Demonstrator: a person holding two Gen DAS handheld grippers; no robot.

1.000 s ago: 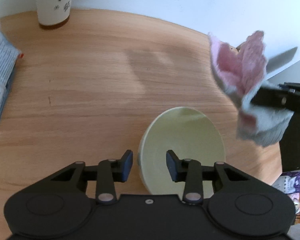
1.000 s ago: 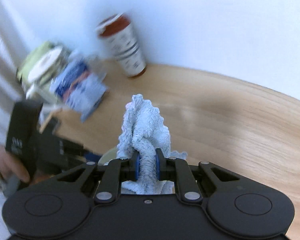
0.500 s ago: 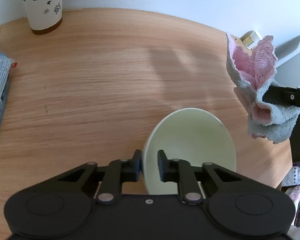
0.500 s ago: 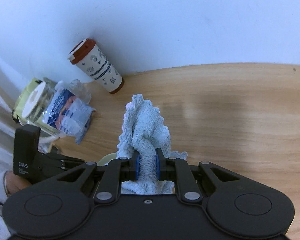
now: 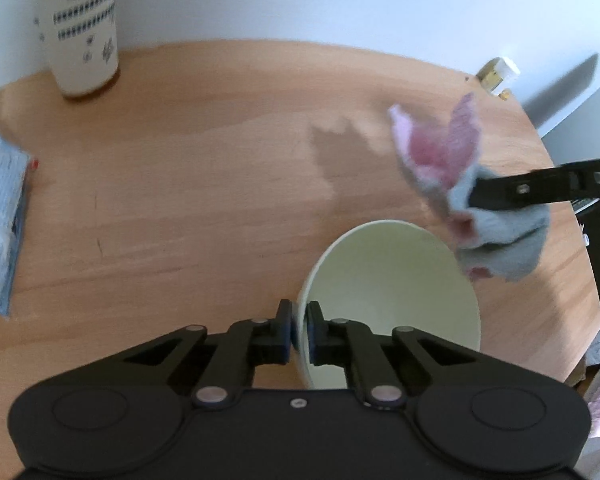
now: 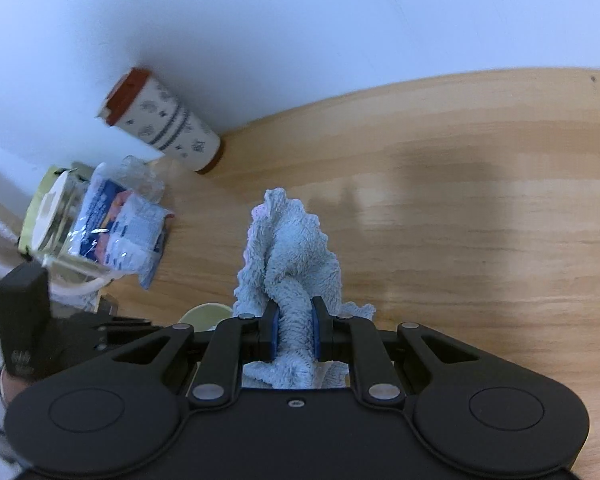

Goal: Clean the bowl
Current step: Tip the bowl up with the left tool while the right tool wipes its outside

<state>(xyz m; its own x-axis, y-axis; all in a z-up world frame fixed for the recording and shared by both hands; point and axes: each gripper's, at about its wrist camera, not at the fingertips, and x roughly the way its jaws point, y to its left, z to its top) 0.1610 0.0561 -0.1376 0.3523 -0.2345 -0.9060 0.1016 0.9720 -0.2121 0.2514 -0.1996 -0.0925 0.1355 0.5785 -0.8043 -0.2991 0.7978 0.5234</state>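
The pale green bowl [image 5: 392, 300] sits on the wooden tabletop [image 5: 204, 184] by a white wall, mouth tipped up, its near rim pinched by the left tongs [image 5: 299, 330], while the right tongs [image 6: 294, 334] clamp a blue-pink cloth [image 6: 290, 256] just above it.

Round wooden table [image 5: 220, 168], pale grain, set against a white wall.
A patterned paper cup [image 5: 82, 28] with a brown lid is seen upright at the far edge by the wall. A blue-and-white plastic packet [image 6: 120, 232] lies flat near the left edge, just beside a clear glass jar [image 6: 56, 216]. A pale green bowl [image 5: 392, 300] is seen at the near edge, well apart from the cup.
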